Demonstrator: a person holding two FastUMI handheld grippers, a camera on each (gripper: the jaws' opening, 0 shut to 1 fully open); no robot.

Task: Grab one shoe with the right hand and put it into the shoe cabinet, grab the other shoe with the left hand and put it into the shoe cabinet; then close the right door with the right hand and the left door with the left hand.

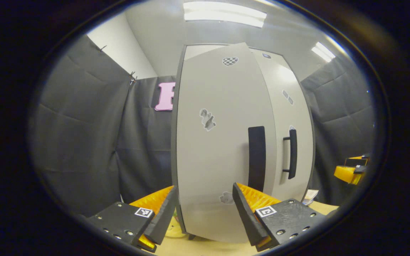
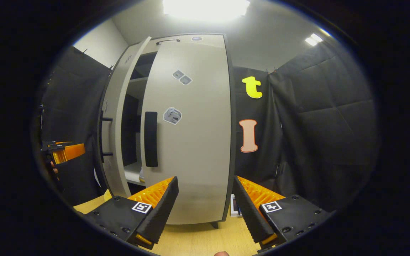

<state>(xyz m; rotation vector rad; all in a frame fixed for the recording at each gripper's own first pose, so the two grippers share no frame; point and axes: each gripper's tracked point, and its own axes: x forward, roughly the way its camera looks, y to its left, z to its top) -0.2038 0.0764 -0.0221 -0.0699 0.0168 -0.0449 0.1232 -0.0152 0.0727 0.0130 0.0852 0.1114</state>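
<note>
The grey shoe cabinet (image 2: 190, 199) stands close in front of both grippers. Its right door (image 2: 194, 142), with a black handle (image 2: 151, 138), lies flat against the front. The left door (image 2: 114, 117) stands ajar, and dark shelves (image 2: 133, 106) show through the gap. A small pale thing (image 2: 141, 174) lies on the lower shelf; I cannot tell what it is. In the left gripper view the left door (image 1: 215, 153) with its handle (image 1: 256, 158) is right ahead of my left gripper (image 1: 204, 190), which is open and empty. My right gripper (image 2: 205, 179) is open and empty before the right door.
The cabinet rests on a light wooden surface (image 2: 198, 238). Black cloth walls close in on both sides. A small card or booklet (image 2: 234, 208) lies by the cabinet's right foot. The other gripper shows far off as an orange shape (image 1: 349, 172) (image 2: 64, 151).
</note>
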